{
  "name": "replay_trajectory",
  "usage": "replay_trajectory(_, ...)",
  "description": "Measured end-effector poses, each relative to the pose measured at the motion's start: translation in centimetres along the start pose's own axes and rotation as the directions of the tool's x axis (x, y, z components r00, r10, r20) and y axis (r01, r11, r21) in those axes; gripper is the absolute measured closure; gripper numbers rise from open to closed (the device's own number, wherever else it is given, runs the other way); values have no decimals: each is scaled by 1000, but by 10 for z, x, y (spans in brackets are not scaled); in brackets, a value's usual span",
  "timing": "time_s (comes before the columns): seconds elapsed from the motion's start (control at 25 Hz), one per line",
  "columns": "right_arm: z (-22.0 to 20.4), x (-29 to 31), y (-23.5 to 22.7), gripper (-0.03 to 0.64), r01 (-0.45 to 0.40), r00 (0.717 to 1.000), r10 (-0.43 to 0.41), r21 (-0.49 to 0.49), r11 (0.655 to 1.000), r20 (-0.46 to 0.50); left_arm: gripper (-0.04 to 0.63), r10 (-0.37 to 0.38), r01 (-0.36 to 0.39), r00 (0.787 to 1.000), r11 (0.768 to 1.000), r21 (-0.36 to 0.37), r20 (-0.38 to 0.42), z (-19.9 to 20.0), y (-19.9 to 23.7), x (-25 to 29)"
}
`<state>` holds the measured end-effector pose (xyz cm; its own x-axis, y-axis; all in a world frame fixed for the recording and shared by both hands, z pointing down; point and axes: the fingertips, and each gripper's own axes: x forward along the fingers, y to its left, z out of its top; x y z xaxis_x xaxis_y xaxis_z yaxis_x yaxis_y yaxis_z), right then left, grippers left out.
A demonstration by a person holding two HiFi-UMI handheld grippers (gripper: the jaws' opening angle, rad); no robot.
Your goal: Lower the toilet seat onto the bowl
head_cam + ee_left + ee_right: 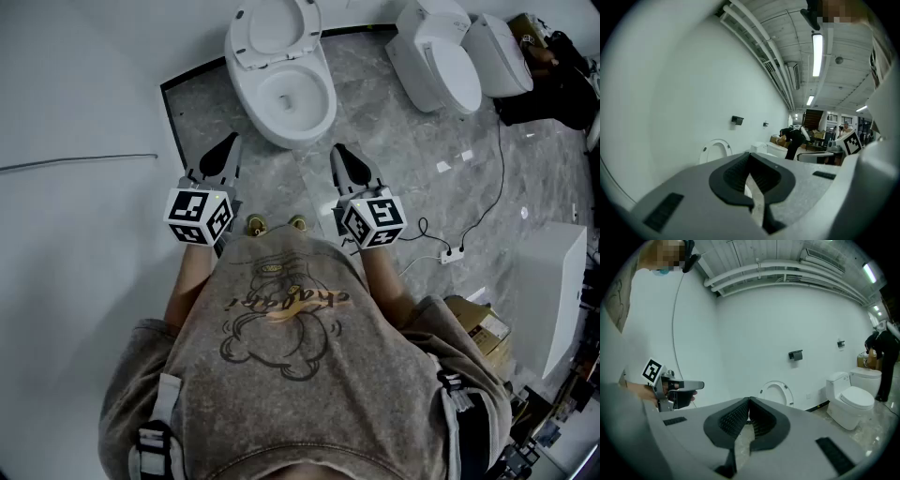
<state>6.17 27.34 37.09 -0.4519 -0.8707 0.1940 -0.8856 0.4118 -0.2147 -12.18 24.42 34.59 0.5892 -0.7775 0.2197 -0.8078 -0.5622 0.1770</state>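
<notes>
A white toilet stands against the wall ahead of me. Its seat (273,26) is raised upright against the wall, above the open bowl (292,97). My left gripper (228,145) is held short of the bowl on its left, jaws shut and empty. My right gripper (339,153) is level with it on the bowl's right, also shut with nothing between the pads. In the left gripper view the upright seat (714,150) rises behind the closed jaws. The right gripper view shows the seat (777,392) beyond its closed jaws and the left gripper (678,387) off to the side.
Two more white toilets (439,58) (498,52) with lids down stand to the right. A power strip with cable (452,252) lies on the grey marble floor. Cardboard boxes (484,328) and a white cabinet (555,281) are at the right. A person in black (795,138) bends far off.
</notes>
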Motion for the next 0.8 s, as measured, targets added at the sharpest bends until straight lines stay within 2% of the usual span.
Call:
replay_trajectory(0.2, 3, -1, -7, 591, 1, 1000, -1, -3, 1000, 8, 586, -1, 1, 1000, 1000, 1, 2, 2, -6, 6)
replay_trajectory(0.48, 0, -8, -29, 591, -28, 1000, 27, 19, 999, 14, 586, 35, -35, 999, 999, 0, 0, -3, -15, 16)
replay_trajectory(0.64, -13, 4, -44, 591, -39, 999, 40, 29, 999, -26, 586, 69, -69, 998, 997, -19, 11, -7, -9, 23)
replay_trajectory(0.8, -16, 26, -53, 591, -46, 998, 47, 37, 998, -43, 586, 73, -73, 997, 997, -26, 3, -7, 4, 40)
